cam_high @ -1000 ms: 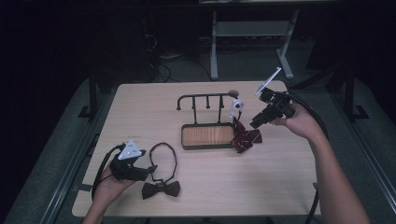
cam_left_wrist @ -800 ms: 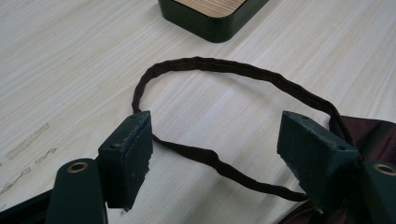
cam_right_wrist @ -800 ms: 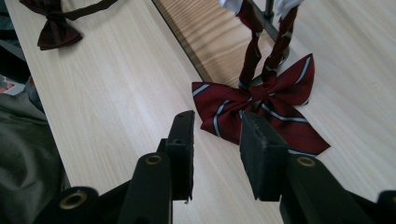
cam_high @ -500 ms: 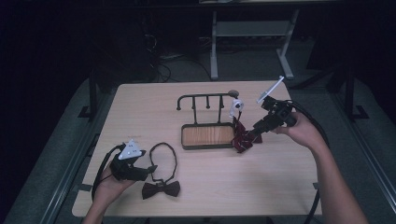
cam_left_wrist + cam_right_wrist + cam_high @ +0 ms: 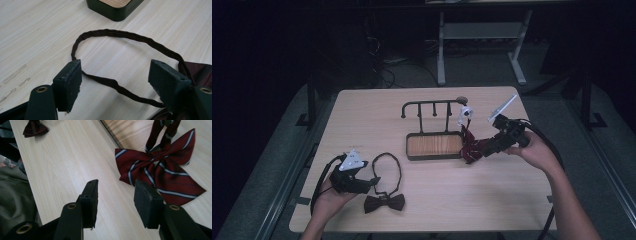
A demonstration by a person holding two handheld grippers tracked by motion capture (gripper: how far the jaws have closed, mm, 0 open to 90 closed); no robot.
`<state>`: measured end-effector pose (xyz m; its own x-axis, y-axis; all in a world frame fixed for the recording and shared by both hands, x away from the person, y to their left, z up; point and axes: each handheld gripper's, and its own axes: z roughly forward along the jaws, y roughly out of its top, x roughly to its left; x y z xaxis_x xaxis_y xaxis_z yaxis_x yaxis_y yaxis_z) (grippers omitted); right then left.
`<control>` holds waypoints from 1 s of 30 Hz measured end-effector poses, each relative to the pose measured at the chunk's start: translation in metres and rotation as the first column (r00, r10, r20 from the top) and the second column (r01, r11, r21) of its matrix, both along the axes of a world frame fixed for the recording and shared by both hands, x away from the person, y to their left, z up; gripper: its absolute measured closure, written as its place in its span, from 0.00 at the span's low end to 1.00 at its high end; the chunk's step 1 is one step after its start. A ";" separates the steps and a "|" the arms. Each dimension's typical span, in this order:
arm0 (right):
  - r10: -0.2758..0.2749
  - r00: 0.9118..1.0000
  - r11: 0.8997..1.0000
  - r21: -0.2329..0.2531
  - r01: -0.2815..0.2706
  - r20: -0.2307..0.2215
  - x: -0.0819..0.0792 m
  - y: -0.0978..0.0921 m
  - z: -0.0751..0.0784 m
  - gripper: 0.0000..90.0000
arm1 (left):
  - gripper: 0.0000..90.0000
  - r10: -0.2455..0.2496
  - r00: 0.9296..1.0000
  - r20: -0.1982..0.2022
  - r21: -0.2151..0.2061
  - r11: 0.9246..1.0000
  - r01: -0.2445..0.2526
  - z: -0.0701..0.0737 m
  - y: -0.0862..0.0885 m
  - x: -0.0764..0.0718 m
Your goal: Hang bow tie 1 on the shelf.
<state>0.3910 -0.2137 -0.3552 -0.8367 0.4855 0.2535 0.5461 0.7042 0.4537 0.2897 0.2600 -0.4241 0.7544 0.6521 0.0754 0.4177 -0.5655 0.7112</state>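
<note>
At the lower left of the high view the left hand-held gripper (image 5: 374, 181) is held low over the surface (image 5: 362, 115), just beside a dark bow tie (image 5: 384, 203) whose thin strap (image 5: 388, 170) lies in a loop on the wood. In the left gripper view the jaws are seen wide apart, with the strap (image 5: 117, 35) arching between and beyond them – one run of it passes close under the pads, though contact cannot be made out. A corner of the wooden tray (image 5: 115, 10) is seen at the top of that frame.

At the right of the high view the right hand-held gripper (image 5: 479, 150) is pointed down and left at a red striped bow tie (image 5: 469, 150), which lies at the tray's (image 5: 432, 156) right end – below the dark hook rack (image 5: 432, 104). In the right gripper view the jaws are parted and hold nothing; the red striped bow tie (image 5: 160, 170) lies flat just ahead of the right-hand pad, its strap rising toward the top of the frame.
</note>
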 end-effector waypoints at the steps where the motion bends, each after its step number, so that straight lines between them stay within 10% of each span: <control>1: 0.000 1.000 1.000 0.000 0.000 0.000 0.000 0.000 0.000 0.60 | 0.30 0.000 1.000 0.000 0.000 1.000 0.000 0.000 0.000 0.000; 30: 0.011 1.000 1.000 0.029 -0.011 -0.010 -0.035 -0.007 -0.042 0.56 | 0.34 0.001 1.000 -0.009 0.006 1.000 -0.001 -0.001 0.000 0.000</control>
<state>0.3563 -0.2211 -0.3968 -0.8395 0.4683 0.2756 0.5427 0.6969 0.4688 0.2901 0.2602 -0.4251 0.7543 0.6525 0.0723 0.4248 -0.5691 0.7041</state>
